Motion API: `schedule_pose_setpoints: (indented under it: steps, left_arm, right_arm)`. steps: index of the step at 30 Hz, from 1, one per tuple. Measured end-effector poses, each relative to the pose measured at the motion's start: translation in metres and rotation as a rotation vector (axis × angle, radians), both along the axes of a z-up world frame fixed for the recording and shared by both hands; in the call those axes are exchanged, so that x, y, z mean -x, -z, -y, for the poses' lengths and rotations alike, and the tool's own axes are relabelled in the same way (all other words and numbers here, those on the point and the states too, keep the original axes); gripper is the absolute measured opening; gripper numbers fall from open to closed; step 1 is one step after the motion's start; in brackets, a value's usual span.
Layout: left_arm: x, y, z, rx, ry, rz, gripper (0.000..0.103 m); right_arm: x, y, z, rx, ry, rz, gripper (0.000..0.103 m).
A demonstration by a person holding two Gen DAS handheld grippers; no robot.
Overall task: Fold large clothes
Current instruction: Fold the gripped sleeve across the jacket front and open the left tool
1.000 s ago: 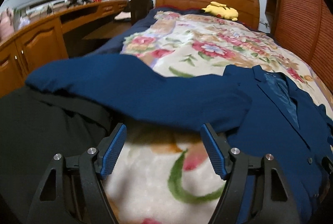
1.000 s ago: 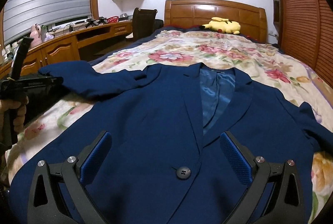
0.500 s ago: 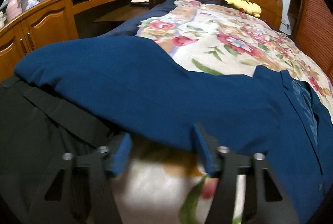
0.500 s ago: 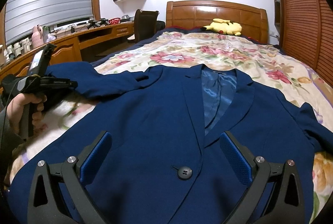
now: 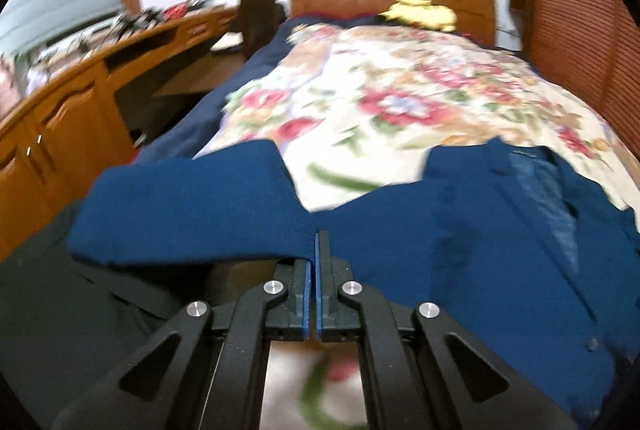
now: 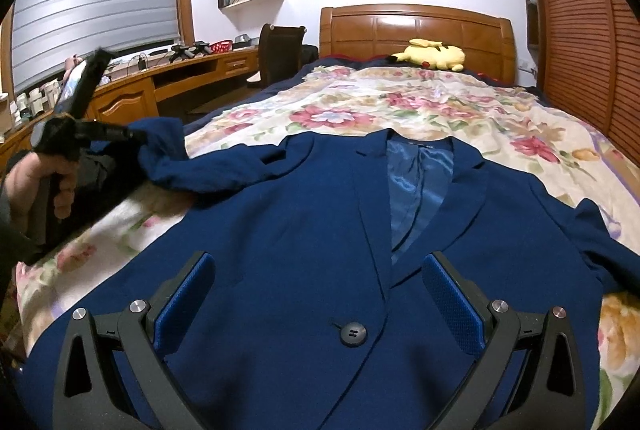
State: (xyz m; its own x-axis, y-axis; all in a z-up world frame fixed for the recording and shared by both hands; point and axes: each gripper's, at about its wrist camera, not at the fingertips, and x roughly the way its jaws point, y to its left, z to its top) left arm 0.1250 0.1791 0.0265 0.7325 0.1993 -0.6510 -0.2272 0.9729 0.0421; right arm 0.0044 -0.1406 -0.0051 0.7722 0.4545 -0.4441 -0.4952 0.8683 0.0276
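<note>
A navy blue blazer [image 6: 304, 230] lies face up on the floral blanket [image 6: 400, 106], lapels open, one dark button [image 6: 353, 333] at the front. Its sleeve [image 5: 192, 214] stretches out toward the left edge of the bed. My left gripper [image 5: 316, 242] is shut on the near edge of that sleeve, and the cloth is pinched between the blue pads. The right wrist view shows the same left gripper [image 6: 134, 136], held in a hand, with the sleeve [image 6: 180, 170] raised and bunched. My right gripper [image 6: 316, 262] hovers open over the blazer's front, just above the button, holding nothing.
A dark garment [image 5: 60, 310] lies at the bed's left edge under the sleeve. Wooden desk and cabinets [image 6: 132, 98] run along the left, with a chair [image 6: 280, 50] by the headboard [image 6: 416, 26]. A yellow plush toy [image 6: 432, 54] rests at the bed's head. Slatted wardrobe doors [image 6: 580, 30] stand at right.
The left gripper's jaws went from wide open to shut on the sleeve's edge, and it rose with the cloth. The sleeve end now hangs bunched off the blanket. The right gripper kept still.
</note>
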Motion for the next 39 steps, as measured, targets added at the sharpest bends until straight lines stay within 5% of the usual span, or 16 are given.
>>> schedule_pose_setpoints:
  steps: [7,15,25,32,39]
  left_arm:
    - [0.016,-0.027,0.068,-0.028,0.149,0.014,0.002]
    - [0.050,-0.015,0.106,-0.035,0.244,-0.022,0.007]
    - [0.106,-0.009,0.086,-0.013,0.247,0.036,0.080]
    - [0.105,-0.001,0.058,-0.043,0.158,0.038,0.081]
    - [0.074,0.040,0.021,-0.003,0.066,-0.048,0.081]
  right_arm:
    - [0.005,-0.005,0.013,-0.008,0.027,0.028,0.103]
    - [0.005,-0.001,0.013,-0.023,0.029,0.009,0.103]
    - [0.003,0.000,0.012,-0.015,0.016,0.008,0.103]
    - [0.004,-0.001,0.011,0.003,0.000,0.012,0.103]
    - [0.003,0.000,0.007,0.025,-0.021,0.012,0.103]
